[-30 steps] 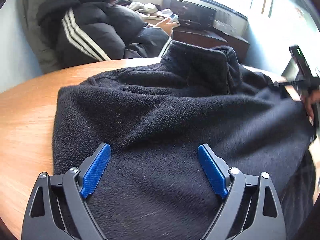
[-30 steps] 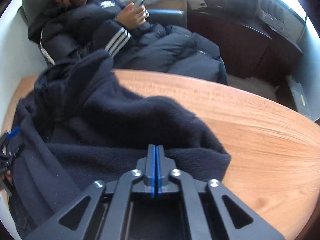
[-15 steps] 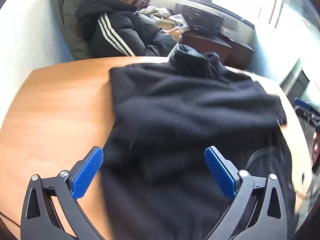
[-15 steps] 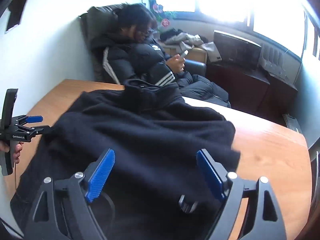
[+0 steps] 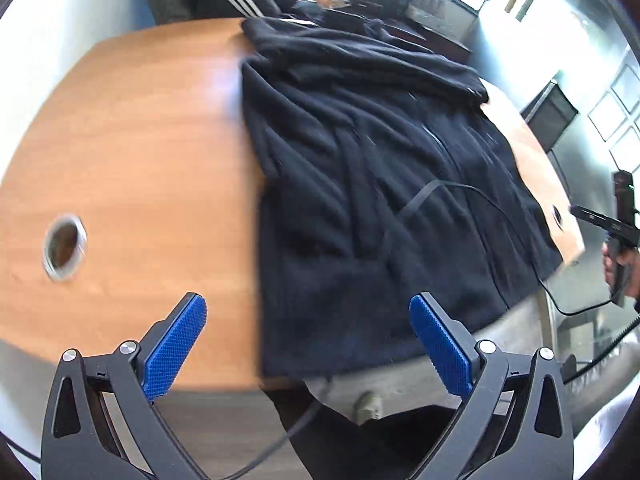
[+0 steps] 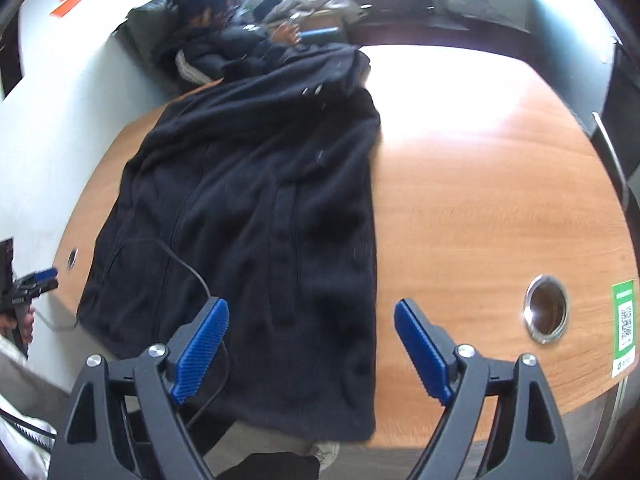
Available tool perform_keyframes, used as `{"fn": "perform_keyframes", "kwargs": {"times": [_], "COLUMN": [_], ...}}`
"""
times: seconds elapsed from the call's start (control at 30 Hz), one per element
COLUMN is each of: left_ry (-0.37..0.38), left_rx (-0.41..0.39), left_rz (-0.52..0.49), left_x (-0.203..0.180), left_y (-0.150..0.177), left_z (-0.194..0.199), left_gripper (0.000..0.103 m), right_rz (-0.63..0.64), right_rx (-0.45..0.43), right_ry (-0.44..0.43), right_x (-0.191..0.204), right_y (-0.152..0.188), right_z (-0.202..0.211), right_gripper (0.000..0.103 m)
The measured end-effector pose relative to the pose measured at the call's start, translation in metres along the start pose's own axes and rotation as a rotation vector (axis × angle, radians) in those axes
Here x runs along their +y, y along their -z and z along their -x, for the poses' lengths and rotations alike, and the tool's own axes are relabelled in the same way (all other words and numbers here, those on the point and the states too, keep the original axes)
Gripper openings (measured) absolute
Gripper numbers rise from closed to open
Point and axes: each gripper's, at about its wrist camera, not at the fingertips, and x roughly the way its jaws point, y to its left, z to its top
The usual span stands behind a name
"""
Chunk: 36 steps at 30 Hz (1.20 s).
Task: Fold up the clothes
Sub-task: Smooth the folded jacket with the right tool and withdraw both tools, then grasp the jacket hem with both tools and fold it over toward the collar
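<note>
- So the black fleece zip jacket [image 6: 256, 216] lies lengthwise down the middle of the round orange-brown wooden surface [image 6: 480, 200], collar at the far edge, hem hanging a bit over the near edge.
- It looks narrowed into a long strip, sides apparently tucked in; the lengthwise folding is still left, I'd guess.
- Left gripper [image 5: 306, 346] and right gripper [image 6: 312, 350] both hover above the near edge, fingers spread wide, holding nothing.
- A thin black cable [image 5: 460, 192] trails across the fabric, might snag.
- Plenty of bare wood either side; a metal-ringed cable hole [image 6: 546, 310] sits near the right edge.
</note>
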Motion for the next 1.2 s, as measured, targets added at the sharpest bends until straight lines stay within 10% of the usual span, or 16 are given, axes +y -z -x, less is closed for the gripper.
{"fn": "perform_keyframes", "kwargs": {"times": [0.13, 0.53, 0.93, 1.0, 1.07, 1.1, 1.2], "left_ry": [0.058, 0.115, 0.360, 0.400, 0.401, 0.392, 0.394], "left_rx": [0.009, 0.042, 0.120, 0.122, 0.130, 0.146, 0.166], "left_rz": [0.011, 0.113, 0.092, 0.155, 0.196, 0.216, 0.255], "left_x": [-0.007, 0.043, 0.012, 0.021, 0.026, 0.029, 0.033], "left_y": [0.051, 0.035, 0.028, 0.026, 0.025, 0.025, 0.027], "left_z": [0.012, -0.034, -0.046, -0.048, -0.047, -0.050, -0.054], "left_gripper": [0.103, 0.102, 0.102, 0.100, 0.076, 0.041, 0.015], "right_rz": [0.001, 0.106, 0.105, 0.075, 0.079, 0.068, 0.013], "right_rx": [0.020, 0.025, -0.017, -0.025, -0.017, -0.009, 0.018], "right_ry": [-0.104, -0.206, -0.234, -0.230, -0.180, -0.164, -0.160], "right_x": [-0.021, -0.032, -0.001, -0.002, -0.002, -0.005, -0.014], "right_y": [0.021, 0.062, 0.065, 0.060, 0.056, 0.053, 0.047], "right_z": [-0.020, -0.054, -0.066, -0.069, -0.071, -0.072, -0.075], "right_gripper": [0.089, 0.088, 0.089, 0.075, 0.044, 0.025, 0.018]}}
